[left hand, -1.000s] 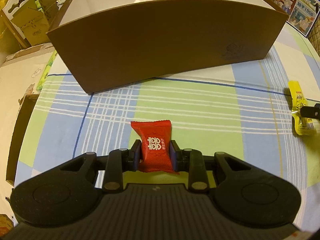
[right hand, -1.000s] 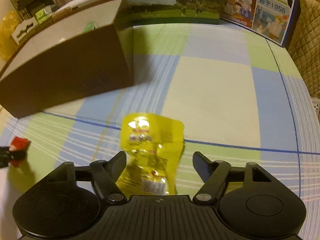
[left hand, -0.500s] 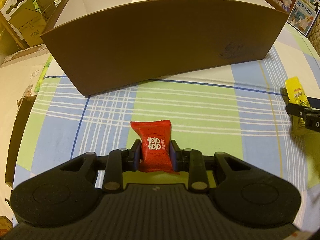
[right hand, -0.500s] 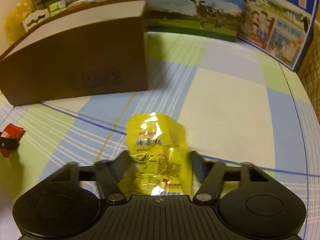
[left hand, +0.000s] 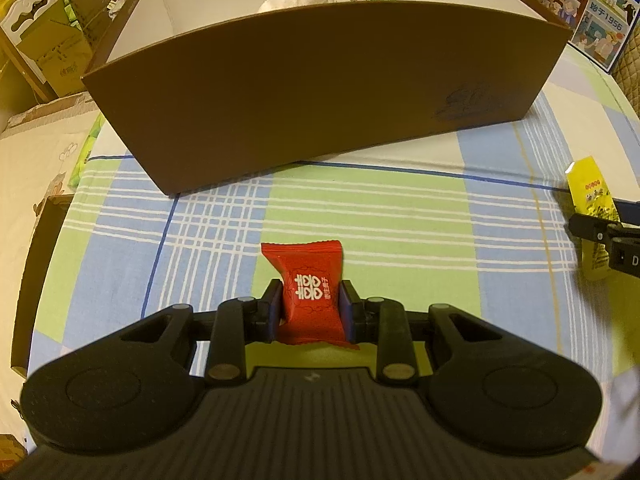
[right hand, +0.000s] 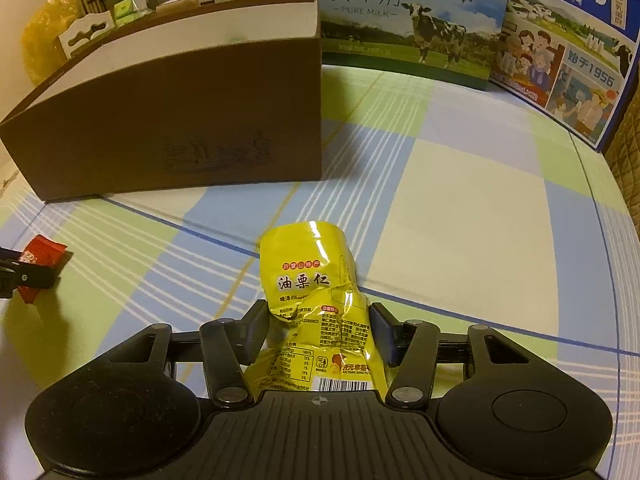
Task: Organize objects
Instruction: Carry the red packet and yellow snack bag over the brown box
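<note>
On the left, my left gripper [left hand: 311, 307] is clamped on a small red foil candy wrapper with white characters [left hand: 310, 292], its pads pressing both sides while the candy sits low over the blue-and-green checked tablecloth [left hand: 360, 216], towards the near edge of the table. Behind it, across the middle of the table, stands the open brown cardboard box with a white inside [left hand: 320, 92], already holding a green carton and something white.

To the right, my right gripper [right hand: 320, 328] has a crinkled yellow foil snack pouch with printed text [right hand: 316, 292] between its fingers; the jaws are closing on it and both pads already touch the pouch, which buckles at the waist.

I judge the step in hand to be the pick-up of both items. Next I need a firm hold on the pouch, then a lift high enough to clear the box's front wall before releasing inside.
</note>
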{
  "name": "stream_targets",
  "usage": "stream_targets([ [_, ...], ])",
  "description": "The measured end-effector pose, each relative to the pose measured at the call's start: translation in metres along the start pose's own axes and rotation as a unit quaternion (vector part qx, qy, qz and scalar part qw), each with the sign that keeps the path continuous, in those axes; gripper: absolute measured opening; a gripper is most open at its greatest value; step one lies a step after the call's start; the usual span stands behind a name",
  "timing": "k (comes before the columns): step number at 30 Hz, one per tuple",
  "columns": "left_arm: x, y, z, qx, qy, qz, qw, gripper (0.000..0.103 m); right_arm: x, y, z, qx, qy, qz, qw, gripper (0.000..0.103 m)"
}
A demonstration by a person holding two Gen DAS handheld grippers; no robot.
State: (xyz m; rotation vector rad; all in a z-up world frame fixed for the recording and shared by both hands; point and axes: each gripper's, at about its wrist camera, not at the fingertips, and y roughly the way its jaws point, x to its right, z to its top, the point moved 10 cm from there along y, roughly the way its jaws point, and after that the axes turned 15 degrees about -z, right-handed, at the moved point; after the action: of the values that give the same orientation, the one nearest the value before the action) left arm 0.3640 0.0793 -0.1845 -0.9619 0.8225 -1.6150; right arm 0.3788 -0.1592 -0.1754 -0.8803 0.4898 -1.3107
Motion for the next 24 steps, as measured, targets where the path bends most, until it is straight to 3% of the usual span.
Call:
stream_targets([
  [13, 0.007, -0.018, 0.010, 0.021, 0.005, -0.009, 0.9997, 0.025, -0.012, -0.034, 0.029, 0.033, 0.009, 0.034, 0.999, 0.051],
  [24, 0.020, -0.057, 0.037, 0.068, 0.017, -0.029, 0.9971, 0.025, -0.031, -0.072, 0.069, 0.070, 0.015, 0.088, 0.993, 0.051],
])
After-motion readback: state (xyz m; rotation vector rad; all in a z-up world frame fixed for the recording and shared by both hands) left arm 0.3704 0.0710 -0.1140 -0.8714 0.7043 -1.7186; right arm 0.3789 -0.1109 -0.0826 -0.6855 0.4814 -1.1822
